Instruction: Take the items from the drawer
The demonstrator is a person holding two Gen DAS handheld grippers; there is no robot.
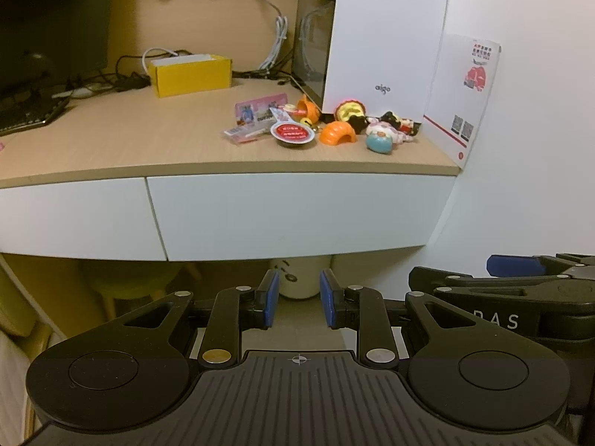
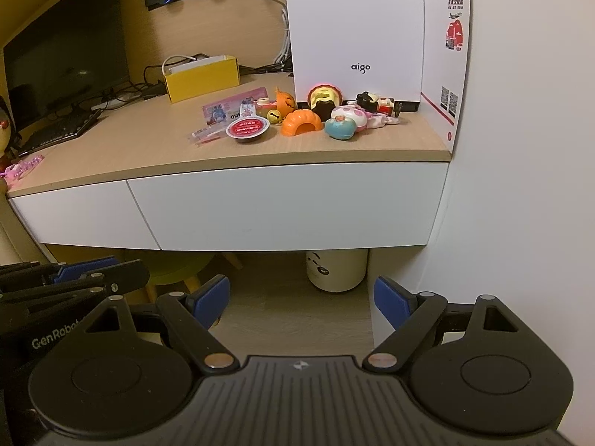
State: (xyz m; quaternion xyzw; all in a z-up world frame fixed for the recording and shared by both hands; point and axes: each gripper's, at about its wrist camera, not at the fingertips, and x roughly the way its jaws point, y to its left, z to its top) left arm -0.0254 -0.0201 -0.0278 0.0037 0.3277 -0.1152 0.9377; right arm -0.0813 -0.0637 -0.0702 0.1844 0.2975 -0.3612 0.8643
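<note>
Left to right: monitor (image 2: 67,44) is dark, cut off at the frame edge; keyboard (image 2: 59,132) is half visible. Pink item (image 2: 26,167) at the desk's left edge is too blurred to identify. Yellow box (image 2: 202,78) sits at the back of the desk, contents unclear. Drawer (image 2: 286,204) under the desktop is closed, so its inside is hidden. Small toys, including an orange arch piece (image 2: 301,122), are clustered on the desk in front of the white aigo case (image 2: 355,33). White bin (image 2: 336,269) is partly hidden under the desk. Left gripper (image 1: 299,303): pads partly apart, empty. Right gripper (image 2: 301,303): wide apart, empty. Both hang below the drawer front, touching nothing.
</note>
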